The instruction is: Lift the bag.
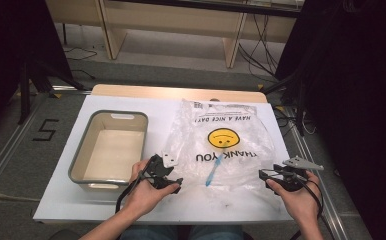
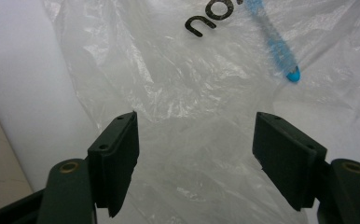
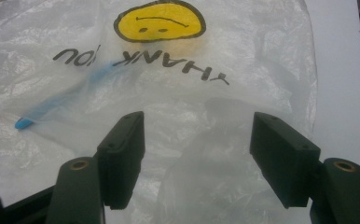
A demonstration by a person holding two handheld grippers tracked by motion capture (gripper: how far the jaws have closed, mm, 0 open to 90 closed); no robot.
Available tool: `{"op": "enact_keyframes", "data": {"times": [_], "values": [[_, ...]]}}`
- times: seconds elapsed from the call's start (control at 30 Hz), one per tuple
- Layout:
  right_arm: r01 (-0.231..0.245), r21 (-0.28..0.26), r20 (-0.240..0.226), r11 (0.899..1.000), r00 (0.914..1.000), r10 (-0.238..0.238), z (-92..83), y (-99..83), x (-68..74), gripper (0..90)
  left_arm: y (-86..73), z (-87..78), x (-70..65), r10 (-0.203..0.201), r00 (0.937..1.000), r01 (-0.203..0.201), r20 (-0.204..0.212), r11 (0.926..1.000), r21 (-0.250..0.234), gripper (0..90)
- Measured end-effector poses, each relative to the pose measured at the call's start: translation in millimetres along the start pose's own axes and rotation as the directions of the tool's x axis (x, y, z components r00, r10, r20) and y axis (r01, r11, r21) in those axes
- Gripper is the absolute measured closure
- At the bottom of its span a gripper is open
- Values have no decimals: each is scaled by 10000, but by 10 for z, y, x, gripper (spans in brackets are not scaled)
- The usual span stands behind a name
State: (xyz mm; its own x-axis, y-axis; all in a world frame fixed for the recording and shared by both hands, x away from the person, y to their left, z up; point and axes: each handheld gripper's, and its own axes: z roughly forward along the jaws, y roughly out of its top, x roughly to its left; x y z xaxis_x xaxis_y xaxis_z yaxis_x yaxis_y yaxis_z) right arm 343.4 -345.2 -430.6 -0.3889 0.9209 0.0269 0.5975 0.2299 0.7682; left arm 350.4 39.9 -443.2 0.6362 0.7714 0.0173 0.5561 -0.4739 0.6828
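**Both claws open at the near edge of a smiley-face bag**

A clear plastic bag (image 1: 223,145) lies flat on the white bench (image 1: 61,200), printed with a yellow smiley face (image 1: 221,137), "THANK YOU" and "HAVE A NICE DAY!", all upside down from the person's side. Inside the bag, toward its near end, lies a blue toothbrush (image 1: 214,169), seen through the film; its tip points toward the person.

The left claw (image 1: 170,181) sits in the person's left hand (image 1: 143,192) at the bag's near left corner. In the left gripper view its jaws stand wide apart with crumpled bag film (image 2: 192,154) lying between and beyond them; the pads press on nothing. The toothbrush (image 2: 276,46) shows ahead and off to that view's right, well clear of the jaws.

The right claw (image 1: 276,176) is in the right hand (image 1: 298,197) at the bag's near right corner, its grey three-cornered plate (image 1: 302,163) on top. In the right gripper view its jaws are likewise spread wide over the bag's wrinkled near edge (image 3: 201,158), gripping nothing, and the toothbrush (image 3: 61,105) lies ahead to that view's left, below the printed face (image 3: 159,21).

A grey-rimmed rectangular plastic tub (image 1: 81,165) with a pale inside stands on the bench to the left of the bag, just beside the left hand.
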Motion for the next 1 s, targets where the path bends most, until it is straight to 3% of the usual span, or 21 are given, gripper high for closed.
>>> {"op": "enact_keyframes", "data": {"times": [0.37,0.63,0.83,1.0], "values": [[-65,185,-214,9998,9997,69,-8,-61,22,348,-113,-40,-38,56,10000,-56,-15,9993,373,326],[310,1061,-495,9939,9984,-258,-35,-141,79,313,-217,41,-47,236,9996,-252,150,9932,1137,349],[982,2122,-927,9723,9925,-800,-34,-218,139,282,-261,84,-70,342,9985,-411,433,9848,1686,363],[1318,2759,-1144,9521,9880,-1036,-32,-288,159,277,-274,60,-59,279,9976,-383,628,9846,1708,367]]}}
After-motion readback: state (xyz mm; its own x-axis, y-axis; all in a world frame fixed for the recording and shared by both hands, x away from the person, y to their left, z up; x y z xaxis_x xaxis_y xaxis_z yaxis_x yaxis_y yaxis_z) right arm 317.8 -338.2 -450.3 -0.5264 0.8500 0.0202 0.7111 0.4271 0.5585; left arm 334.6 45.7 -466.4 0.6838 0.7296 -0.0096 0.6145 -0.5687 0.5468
